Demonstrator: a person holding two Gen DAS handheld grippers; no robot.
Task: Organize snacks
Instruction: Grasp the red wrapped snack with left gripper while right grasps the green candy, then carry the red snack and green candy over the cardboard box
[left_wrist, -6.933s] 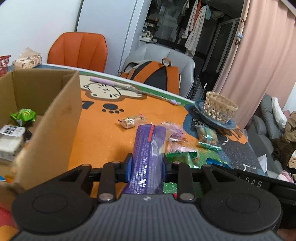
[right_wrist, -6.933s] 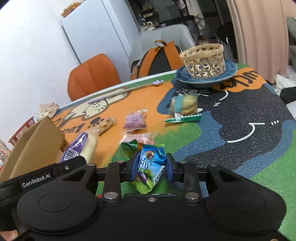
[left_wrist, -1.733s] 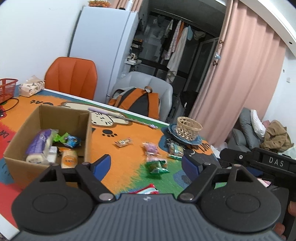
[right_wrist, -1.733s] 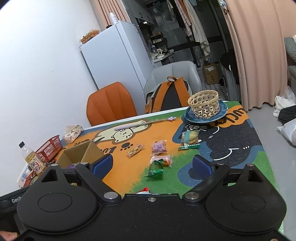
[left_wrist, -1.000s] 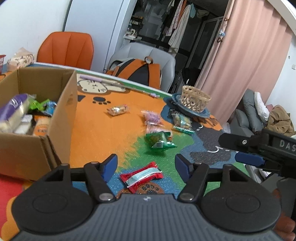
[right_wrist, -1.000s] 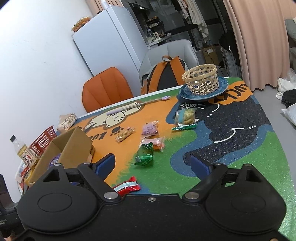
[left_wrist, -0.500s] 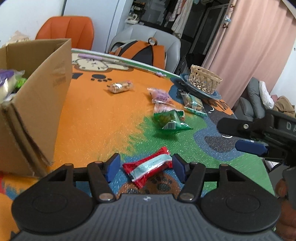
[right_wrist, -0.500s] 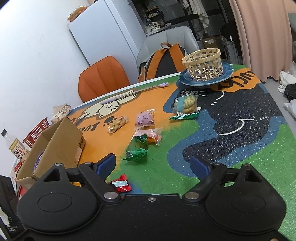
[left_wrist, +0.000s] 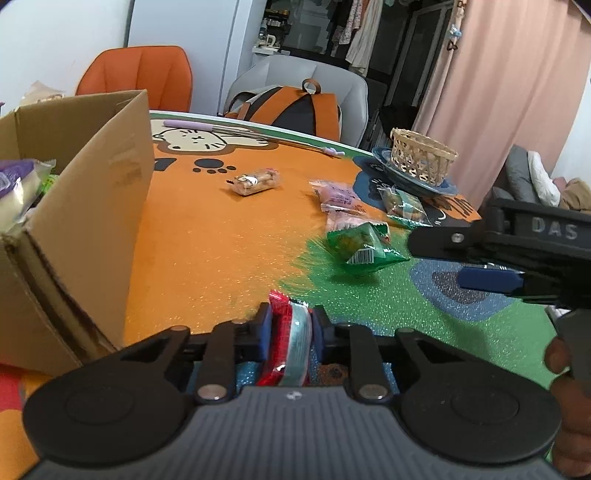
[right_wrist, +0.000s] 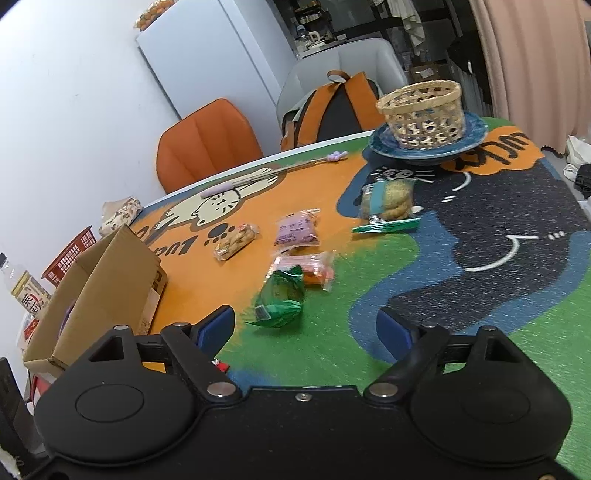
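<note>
My left gripper (left_wrist: 291, 328) is shut on a red and white snack packet (left_wrist: 290, 341) low over the table's near edge. The cardboard box (left_wrist: 92, 206) stands just to its left with snacks inside; it also shows in the right wrist view (right_wrist: 110, 291). My right gripper (right_wrist: 306, 326) is open and empty, just behind a green snack bag (right_wrist: 280, 297), which also shows in the left wrist view (left_wrist: 360, 243). Other loose snacks lie beyond: a pink packet (right_wrist: 308, 267), a purple packet (right_wrist: 297, 232), a nut packet (right_wrist: 234, 242) and a cookie pack (right_wrist: 388, 201).
A wicker basket (right_wrist: 423, 107) sits on a blue plate (right_wrist: 476, 134) at the far right. A red basket (right_wrist: 72, 253), a bottle (right_wrist: 26, 291) and a tissue pack (right_wrist: 122, 212) stand at the left edge. Chairs and a backpack (right_wrist: 332, 107) are behind the table.
My left gripper dropped onto the red and white packet and closed on it. My right gripper moved lower and closer to the green bag, staying open.
</note>
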